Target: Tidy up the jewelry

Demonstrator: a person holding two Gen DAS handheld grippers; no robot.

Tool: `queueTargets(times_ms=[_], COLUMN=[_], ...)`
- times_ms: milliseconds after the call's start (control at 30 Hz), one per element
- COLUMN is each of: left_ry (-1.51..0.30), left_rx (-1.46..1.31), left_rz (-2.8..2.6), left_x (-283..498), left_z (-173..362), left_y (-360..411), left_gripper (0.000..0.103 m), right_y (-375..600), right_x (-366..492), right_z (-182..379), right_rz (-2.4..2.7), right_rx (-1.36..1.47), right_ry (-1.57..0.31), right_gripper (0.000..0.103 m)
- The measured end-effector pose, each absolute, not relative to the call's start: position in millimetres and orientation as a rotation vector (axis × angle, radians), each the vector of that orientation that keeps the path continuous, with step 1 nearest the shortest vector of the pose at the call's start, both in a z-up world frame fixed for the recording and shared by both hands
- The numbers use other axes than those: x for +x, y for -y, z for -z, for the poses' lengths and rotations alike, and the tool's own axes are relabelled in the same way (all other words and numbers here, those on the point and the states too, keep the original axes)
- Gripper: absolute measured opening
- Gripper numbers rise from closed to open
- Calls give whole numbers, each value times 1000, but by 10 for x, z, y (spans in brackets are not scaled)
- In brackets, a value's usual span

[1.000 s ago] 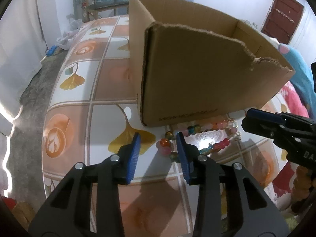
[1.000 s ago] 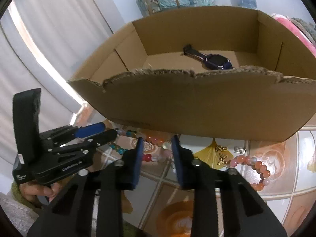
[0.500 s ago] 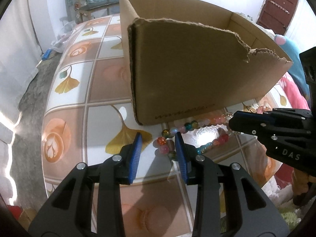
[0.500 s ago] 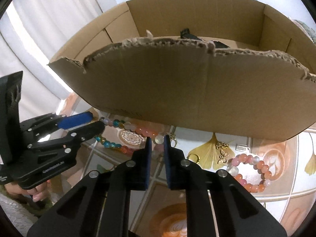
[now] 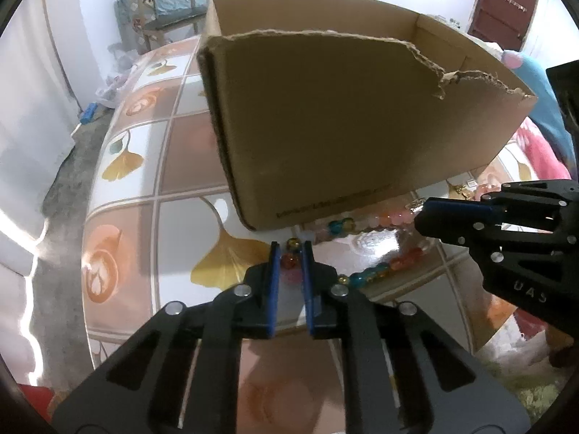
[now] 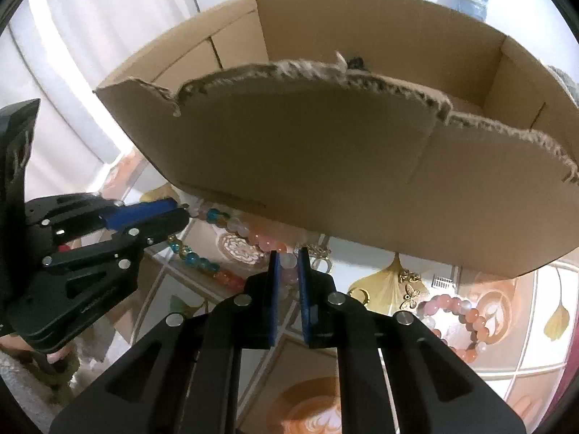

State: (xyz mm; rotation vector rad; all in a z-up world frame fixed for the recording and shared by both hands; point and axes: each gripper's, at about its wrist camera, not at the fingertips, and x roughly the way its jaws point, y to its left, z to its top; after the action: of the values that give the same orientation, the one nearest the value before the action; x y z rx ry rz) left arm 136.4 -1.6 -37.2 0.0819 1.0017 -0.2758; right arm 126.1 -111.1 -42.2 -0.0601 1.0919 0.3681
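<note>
A long necklace of coloured glass beads (image 5: 376, 269) lies on the tiled table just in front of an open cardboard box (image 5: 343, 115). My left gripper (image 5: 289, 255) is shut on its left end, with an orange bead between the blue pads. My right gripper (image 6: 287, 262) is shut on a pale bead at its other end, near the box wall (image 6: 325, 166). The necklace also shows in the right wrist view (image 6: 231, 228). Each gripper shows in the other's view: the right gripper (image 5: 430, 213) and the left gripper (image 6: 173, 213).
A pink and orange bead bracelet (image 6: 456, 314), small gold charms (image 6: 409, 289) and a gold ring (image 6: 358, 294) lie on the table (image 5: 123, 224) right of my right gripper. A dark item barely peeks over the box's torn rim (image 6: 356, 60).
Both grippers have closed on the necklace: the left from open to shut on the left end, the right from open to shut on a pale bead. Both moved closer to the box.
</note>
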Motion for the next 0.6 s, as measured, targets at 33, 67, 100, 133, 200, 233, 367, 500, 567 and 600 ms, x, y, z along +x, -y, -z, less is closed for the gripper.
queueTargets(times_ms=[33,67,100,133,200,233,367,500,567,600], left_ry=[-1000,-998,-995,-991,-985,-980,-951,-913,-881,-870], left_rx=[93,100,101,96,87,85,84,88,92,93], left_rz=[282,283,283,285,287,287,290,291,292,294], left_x=[1356,1347,1340,1328,1315,1302,1194,1099,1036,1010], left_z=[373,369,363,349,321,302,204,83,-19,-60], left_y=[29,39,37,29,31,29,22,18,15,14], left_gripper=[9,9,9,9,9,9,9,9,9,9], right_y=[1102,1093,1090,1104,1107,1172,1230,1262,1284,1308], right_x=[1245,1240,1237,1231,1216,1124,1112,1085,1045,987], right_z=[410,402,397,373,338,314,232,149,60,0], right_rz=[-370,-371,-372,-371,-370,-372,-376,-381,-381,-382], right_rx=[-64,-66,-64,-61,-62,-59,-55,-53,-58,-61], right_ry=[-1085,-1080,-1077,-1073,-1060,-1054,-1024,-990,-959,-942], right_gripper=[10,10,10,10,10,10,10,10,10,10])
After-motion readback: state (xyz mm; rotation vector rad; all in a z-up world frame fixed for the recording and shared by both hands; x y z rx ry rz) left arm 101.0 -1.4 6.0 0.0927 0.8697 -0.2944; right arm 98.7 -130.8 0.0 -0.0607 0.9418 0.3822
